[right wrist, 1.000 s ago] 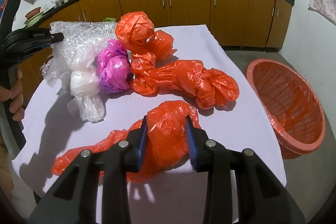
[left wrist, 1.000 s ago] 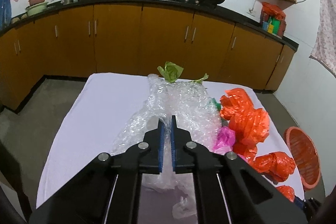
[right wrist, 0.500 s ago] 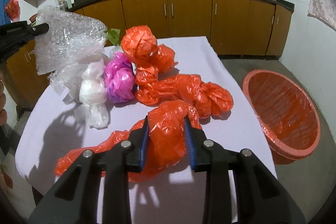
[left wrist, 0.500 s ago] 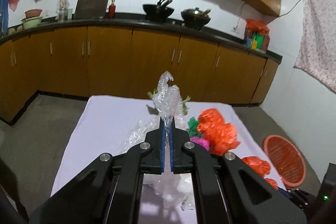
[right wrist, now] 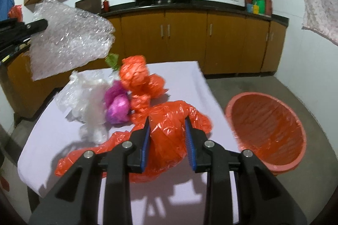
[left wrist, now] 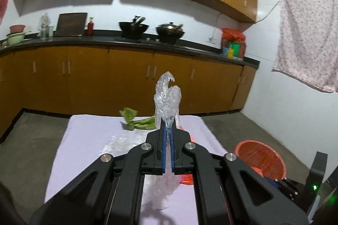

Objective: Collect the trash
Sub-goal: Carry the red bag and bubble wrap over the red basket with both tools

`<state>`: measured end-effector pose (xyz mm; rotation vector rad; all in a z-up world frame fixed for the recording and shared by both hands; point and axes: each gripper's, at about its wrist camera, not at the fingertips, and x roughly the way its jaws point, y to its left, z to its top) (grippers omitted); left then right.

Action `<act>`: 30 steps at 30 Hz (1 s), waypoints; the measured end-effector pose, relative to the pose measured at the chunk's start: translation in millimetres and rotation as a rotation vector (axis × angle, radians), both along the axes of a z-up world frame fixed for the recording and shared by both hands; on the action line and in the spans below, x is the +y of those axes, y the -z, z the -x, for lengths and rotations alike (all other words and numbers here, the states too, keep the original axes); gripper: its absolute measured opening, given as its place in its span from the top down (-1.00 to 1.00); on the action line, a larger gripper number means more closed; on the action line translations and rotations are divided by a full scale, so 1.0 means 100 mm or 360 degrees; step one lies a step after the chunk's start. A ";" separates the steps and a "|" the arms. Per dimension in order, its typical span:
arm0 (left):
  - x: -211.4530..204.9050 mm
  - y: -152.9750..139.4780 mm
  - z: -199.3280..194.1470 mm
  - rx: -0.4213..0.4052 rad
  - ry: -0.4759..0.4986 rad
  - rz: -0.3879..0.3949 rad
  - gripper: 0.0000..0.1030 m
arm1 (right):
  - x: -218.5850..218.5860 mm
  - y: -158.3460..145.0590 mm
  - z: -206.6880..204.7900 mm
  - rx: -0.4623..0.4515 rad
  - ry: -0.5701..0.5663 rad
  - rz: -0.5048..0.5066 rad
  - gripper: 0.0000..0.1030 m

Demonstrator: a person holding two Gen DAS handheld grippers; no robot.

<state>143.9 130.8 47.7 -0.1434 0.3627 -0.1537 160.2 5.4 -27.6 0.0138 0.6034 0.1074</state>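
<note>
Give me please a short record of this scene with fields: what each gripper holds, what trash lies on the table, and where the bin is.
left gripper: shut on bubble wrap, held up above the table
right gripper: shut on orange plastic bag, its tail trailing on the cloth
table: covered with a white cloth
trash on table: clear plastic bags, pink bag, more orange bags, green leafy scrap
bin: orange basket on the floor beside the table, on the right in both views

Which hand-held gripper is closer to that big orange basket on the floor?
Right. The right hand-held gripper, clamping an orange bag, is beside the basket; the left hand-held gripper holds bubble wrap across the table.
</note>
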 end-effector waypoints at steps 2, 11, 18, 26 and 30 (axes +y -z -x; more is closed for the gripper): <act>-0.13 0.00 -0.01 -0.0003 0.0056 0.0011 0.95 | -0.15 -0.05 0.00 -0.0020 0.0056 0.0000 0.43; -0.89 0.02 -0.12 -0.0006 0.0335 0.0038 0.95 | -1.05 -0.14 -0.02 -0.0071 0.0374 0.0060 0.43; -1.63 0.25 -0.25 0.0058 0.0545 0.0040 0.95 | -1.75 -0.13 -0.06 -0.0067 0.0607 0.0085 0.43; -2.18 0.57 -0.47 0.0209 0.0697 0.0028 0.95 | -2.17 0.01 -0.17 -0.0056 0.0736 0.0168 0.43; -2.27 0.71 -0.57 0.0266 0.0736 0.0013 0.95 | -2.28 0.08 -0.24 -0.0047 0.0769 0.0177 0.43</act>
